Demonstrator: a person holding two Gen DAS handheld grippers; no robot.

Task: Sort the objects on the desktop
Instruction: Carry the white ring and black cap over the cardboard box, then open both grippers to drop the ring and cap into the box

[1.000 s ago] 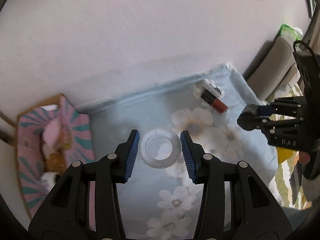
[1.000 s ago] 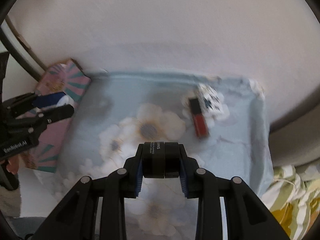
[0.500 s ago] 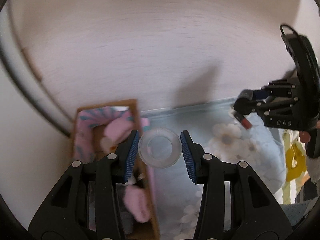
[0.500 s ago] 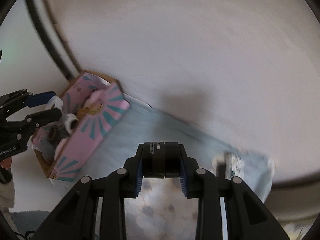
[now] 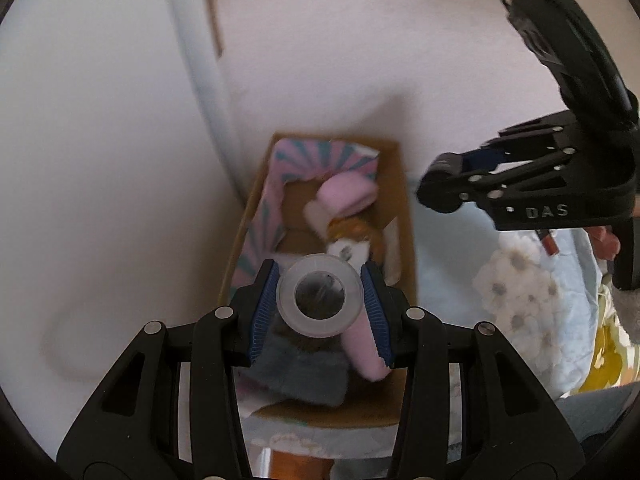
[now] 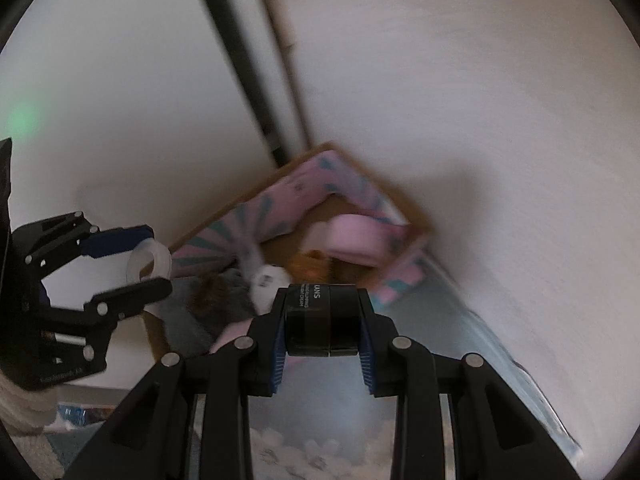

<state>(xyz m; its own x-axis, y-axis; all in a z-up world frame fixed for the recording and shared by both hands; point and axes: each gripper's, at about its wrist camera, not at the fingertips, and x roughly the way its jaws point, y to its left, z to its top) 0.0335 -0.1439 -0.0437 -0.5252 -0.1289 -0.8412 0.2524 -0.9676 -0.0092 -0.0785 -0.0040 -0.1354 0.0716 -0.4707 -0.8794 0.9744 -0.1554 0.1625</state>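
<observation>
My left gripper [image 5: 320,300] is shut on a clear round tape roll [image 5: 320,295] and holds it above the near end of a cardboard box [image 5: 402,200] with pink and teal striped flaps. The box holds pink, grey and orange soft items. My right gripper [image 6: 323,322] is shut on a black jar [image 6: 322,320] with white lettering, held above the box's right side [image 6: 416,216]. The right gripper also shows in the left wrist view [image 5: 440,192], and the left gripper with the roll shows in the right wrist view [image 6: 132,264].
The box sits in a corner against white walls. A light blue floral cloth [image 5: 520,292] covers the surface to the right of the box. A small red item [image 5: 549,242] lies on the cloth behind the right gripper. A dark vertical bar [image 6: 240,60] runs up the corner.
Both grippers have swung left from the floral cloth to above the cardboard box, each still holding its object. The red item and white packet have dropped out of the right wrist view.
</observation>
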